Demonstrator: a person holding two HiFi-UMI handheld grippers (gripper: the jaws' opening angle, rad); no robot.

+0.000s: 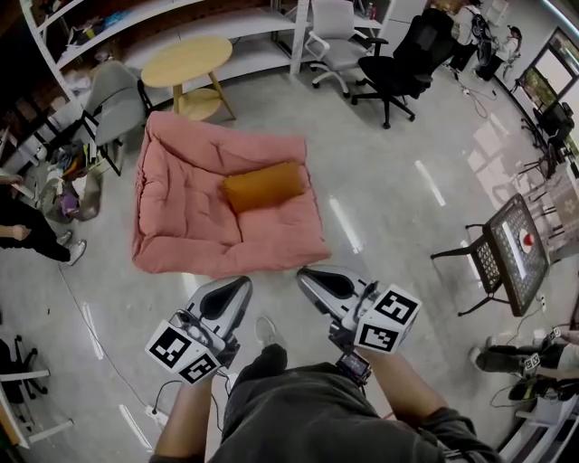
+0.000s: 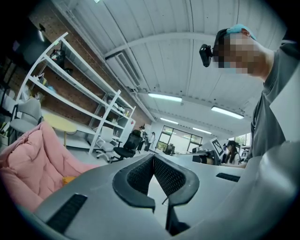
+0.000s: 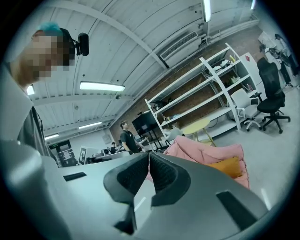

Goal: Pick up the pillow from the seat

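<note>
An orange bolster pillow [image 1: 264,185] lies across the middle of a pink floor seat [image 1: 185,203] on the grey floor. My left gripper [image 1: 237,288] and right gripper [image 1: 308,277] hover side by side just short of the seat's near edge, both shut and holding nothing. In the right gripper view the pillow [image 3: 228,166] shows on the pink seat [image 3: 201,152] beyond the jaws, whose tips meet. The left gripper view catches the seat [image 2: 33,161] at the left and a sliver of the pillow [image 2: 69,179].
A round wooden side table [image 1: 188,63] and a grey chair [image 1: 113,99] stand behind the seat. Office chairs [image 1: 398,68] are at the back right, a metal mesh table [image 1: 511,253] at the right. White shelving [image 1: 136,23] lines the back. People stand at the edges.
</note>
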